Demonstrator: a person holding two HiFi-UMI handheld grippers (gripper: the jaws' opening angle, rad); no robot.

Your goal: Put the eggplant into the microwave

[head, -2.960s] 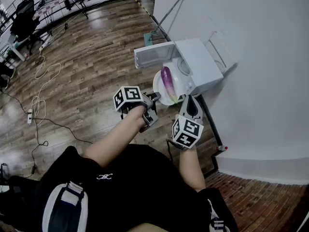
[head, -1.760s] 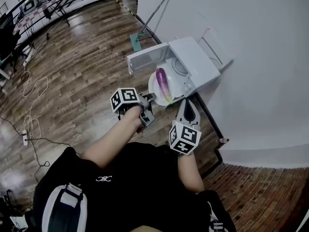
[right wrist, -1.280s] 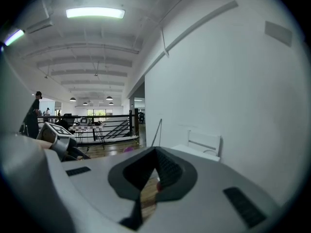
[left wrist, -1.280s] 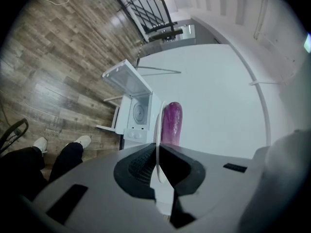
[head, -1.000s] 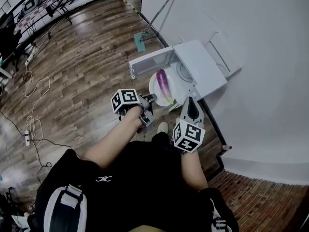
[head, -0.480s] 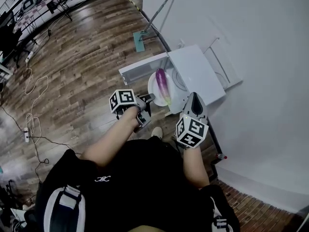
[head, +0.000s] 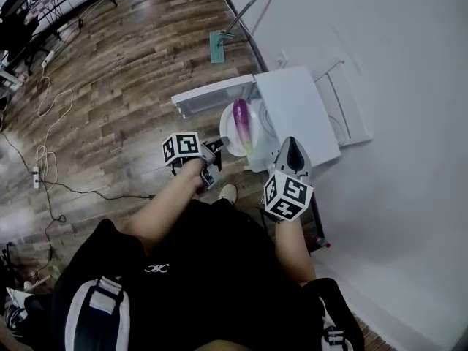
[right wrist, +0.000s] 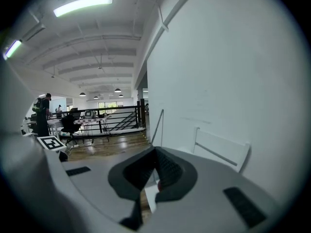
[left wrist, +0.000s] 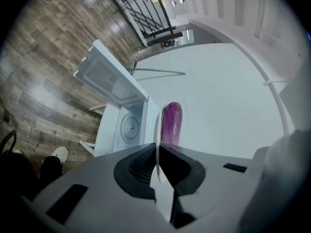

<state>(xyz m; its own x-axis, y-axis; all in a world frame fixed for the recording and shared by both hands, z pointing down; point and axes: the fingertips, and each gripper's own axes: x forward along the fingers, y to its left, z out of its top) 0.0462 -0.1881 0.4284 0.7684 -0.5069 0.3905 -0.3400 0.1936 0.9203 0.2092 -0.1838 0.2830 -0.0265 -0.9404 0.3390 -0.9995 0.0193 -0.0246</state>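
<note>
Plate (left wrist: pixel 157 130) rim clamped in left gripper (left wrist: pixel 158 148), eggplant (left wrist: pixel 171 123) on top | right gripper (right wrist: pixel 155 152) closed, empty

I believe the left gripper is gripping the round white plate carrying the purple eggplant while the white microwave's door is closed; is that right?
Not quite: the white microwave's door stands open, as the head view shows. The left gripper does grip the round white plate carrying the purple eggplant.

Open-plan office or lab hall.
Strip lights (right wrist: pixel 82 5), desks (right wrist: pixel 87 118) and a chair (right wrist: pixel 70 124) behind a railing (right wrist: pixel 117 113); cables (head: pixel 45 151) trail across the wood floor (head: pixel 131 64).
</note>
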